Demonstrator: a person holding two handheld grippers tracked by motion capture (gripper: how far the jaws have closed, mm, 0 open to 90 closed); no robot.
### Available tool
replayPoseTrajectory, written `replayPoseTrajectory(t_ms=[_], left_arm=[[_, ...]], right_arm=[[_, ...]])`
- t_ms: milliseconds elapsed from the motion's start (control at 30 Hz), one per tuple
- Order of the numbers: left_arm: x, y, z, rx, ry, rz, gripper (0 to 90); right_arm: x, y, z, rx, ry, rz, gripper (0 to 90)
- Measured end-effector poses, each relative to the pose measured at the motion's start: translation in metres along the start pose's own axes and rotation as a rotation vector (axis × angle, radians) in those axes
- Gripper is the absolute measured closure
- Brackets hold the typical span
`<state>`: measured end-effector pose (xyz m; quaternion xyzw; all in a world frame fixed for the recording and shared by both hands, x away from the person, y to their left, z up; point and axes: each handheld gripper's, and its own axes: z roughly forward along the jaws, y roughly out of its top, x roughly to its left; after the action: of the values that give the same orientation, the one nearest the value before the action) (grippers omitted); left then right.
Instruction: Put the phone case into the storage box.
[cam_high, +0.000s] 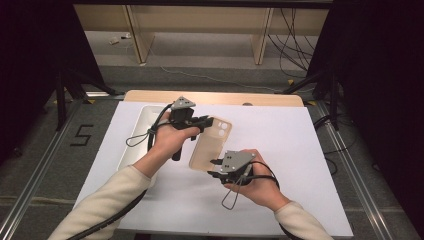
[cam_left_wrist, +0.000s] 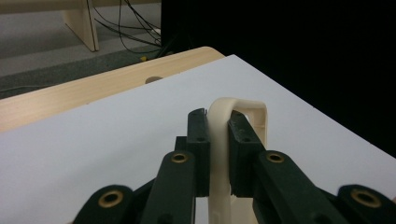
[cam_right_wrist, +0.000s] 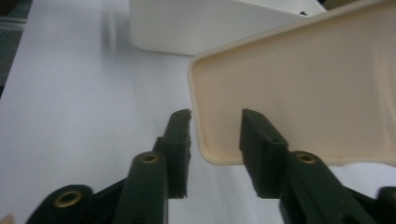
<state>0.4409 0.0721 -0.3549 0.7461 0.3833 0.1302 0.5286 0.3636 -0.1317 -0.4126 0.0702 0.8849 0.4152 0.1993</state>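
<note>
**A:** Start with the container. What have I got in the white tray (cam_high: 136, 145) on the left of the desk (cam_high: 300, 150)?

**B:** From the high view I can see its pale inside where my left arm doesn't cover it, and nothing shows in that part. The rest is hidden, so I can't tell. The right gripper view catches one white outer wall of it (cam_right_wrist: 201, 28), standing on the white sheet beyond the phone case (cam_right_wrist: 303, 93).

**A:** And the case itself?

**B:** Cream-coloured, held up over the middle of the desk between my two hands, hollow side facing my right one. In the high view (cam_high: 212, 145) it runs slantwise, camera cut-out at the far end.

**A:** Left hand-held gripper (cam_high: 204, 121)?

**B:** Clamped on the case. The left gripper view shows it best: both black pads pressed flat on either side of a thin cream edge (cam_left_wrist: 219, 154), with the rounded corner poking up past the tips (cam_left_wrist: 216, 120). The high view shows the grip sits at the cut-out end, but not the pads.

**A:** Right hand-held gripper (cam_high: 216, 162)?

**B:** Standing apart. In its own view (cam_right_wrist: 215, 116) the near corner of the case sits between the jaws, its rim running down the gap; neither pad presses on it. The left jaw is clear of the rim, and the right one lies in front of the hollow inside.
</note>
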Motion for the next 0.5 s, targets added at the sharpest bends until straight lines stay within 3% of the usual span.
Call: replayPoseTrajectory(t_ms=[267,467,500], left_arm=[[0.007,-0.004,-0.009,-0.047,0.015,0.043,81.3],[0.010,-0.007,-0.015,-0.073,0.027,0.068,81.3],[0.011,-0.007,-0.015,-0.089,0.020,0.093,81.3]], right_arm=[[-0.008,-0.006,-0.008,-0.078,-0.065,0.103,43.8],[-0.014,-0.010,-0.013,-0.122,-0.097,0.166,37.1],[-0.015,-0.010,-0.014,-0.133,-0.099,0.179,35.4]])
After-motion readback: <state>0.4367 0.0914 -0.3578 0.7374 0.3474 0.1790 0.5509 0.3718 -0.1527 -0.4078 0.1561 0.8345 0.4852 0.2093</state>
